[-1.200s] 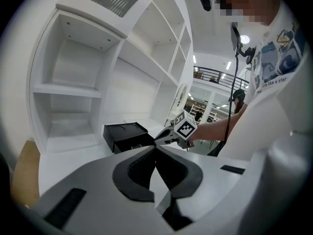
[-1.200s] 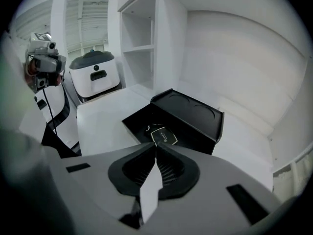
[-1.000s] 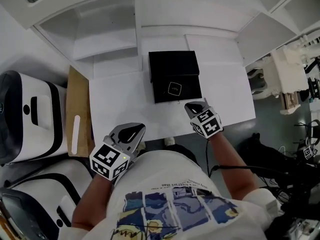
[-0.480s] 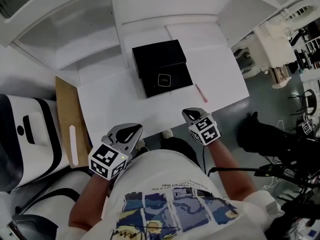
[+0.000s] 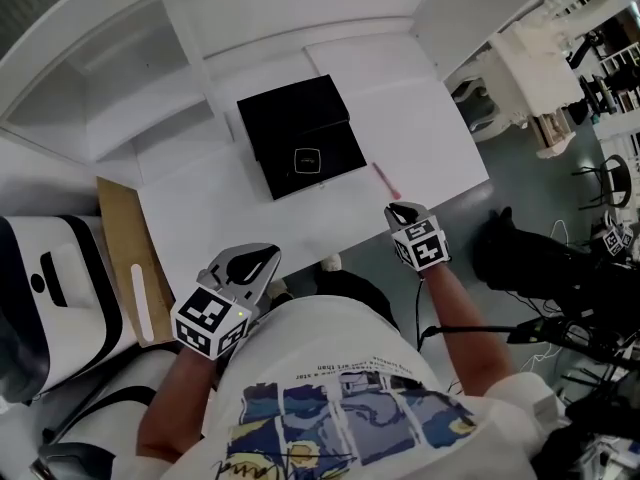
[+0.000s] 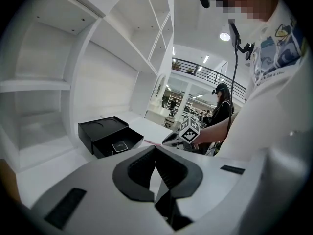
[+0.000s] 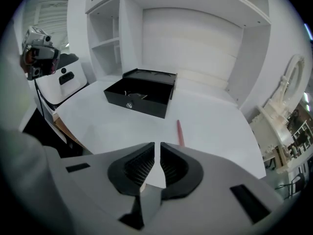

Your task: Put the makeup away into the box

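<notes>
Unless the clenched, empty right hand-held gripper (image 5: 398, 211) is opened first, the thin pink pencil (image 5: 386, 180) could be knocked off the tabletop (image 5: 430, 153).

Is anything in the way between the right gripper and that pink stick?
No, nothing visible. Only bare white table lies between the right gripper and the pink stick, and between the stick and the open black box.
</notes>
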Demonstrator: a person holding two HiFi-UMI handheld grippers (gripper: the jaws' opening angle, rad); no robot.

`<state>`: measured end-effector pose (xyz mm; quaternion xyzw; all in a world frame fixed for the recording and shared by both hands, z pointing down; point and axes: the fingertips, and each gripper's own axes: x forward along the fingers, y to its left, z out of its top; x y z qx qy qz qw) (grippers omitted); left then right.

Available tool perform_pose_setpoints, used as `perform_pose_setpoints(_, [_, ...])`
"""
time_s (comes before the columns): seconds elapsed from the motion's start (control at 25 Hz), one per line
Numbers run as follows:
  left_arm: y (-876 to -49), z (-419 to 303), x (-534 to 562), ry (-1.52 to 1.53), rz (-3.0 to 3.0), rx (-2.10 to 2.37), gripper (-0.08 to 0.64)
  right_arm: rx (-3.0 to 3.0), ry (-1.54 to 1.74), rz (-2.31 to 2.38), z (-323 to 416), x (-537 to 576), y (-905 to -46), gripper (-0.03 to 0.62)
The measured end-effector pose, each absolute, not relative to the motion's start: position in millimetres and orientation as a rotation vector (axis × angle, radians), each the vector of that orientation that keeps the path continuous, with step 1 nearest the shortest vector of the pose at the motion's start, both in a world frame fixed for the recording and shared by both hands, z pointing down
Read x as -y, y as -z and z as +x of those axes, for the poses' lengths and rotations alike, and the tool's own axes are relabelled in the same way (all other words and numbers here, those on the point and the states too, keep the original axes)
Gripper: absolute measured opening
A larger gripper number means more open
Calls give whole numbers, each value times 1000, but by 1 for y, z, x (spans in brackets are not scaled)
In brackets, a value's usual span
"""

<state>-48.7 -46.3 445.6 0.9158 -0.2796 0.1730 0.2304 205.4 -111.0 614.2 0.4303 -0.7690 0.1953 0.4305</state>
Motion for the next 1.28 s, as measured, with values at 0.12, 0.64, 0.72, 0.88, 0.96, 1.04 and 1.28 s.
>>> perform_pose_setpoints(0.12, [-445,-39,54,-476,2510,784,14,1893,-481,1086,224,126,-623,41])
perform_pose_setpoints(0.64, [-446,-8,65,-497,2446,873,14,1877,-496,978,242,163,-662,97])
perform_pose_setpoints(0.72, [-447,-3,64,-505,2442,884,14,1879,-509,958,242,165,-669,97])
perform_pose_setpoints(0.88, [-444,1,67,-494,2418,927,14,1868,-533,920,242,170,-677,95])
perform_pose_setpoints(0.96, [-444,3,67,-502,2416,934,14,1873,-544,905,239,171,-679,81])
perform_pose_setpoints(1.04, [-446,2,68,-503,2412,948,14,1882,-560,900,237,169,-681,64])
perform_pose_setpoints(1.28, [-443,6,66,-497,2412,965,14,1892,-613,922,240,168,-680,64])
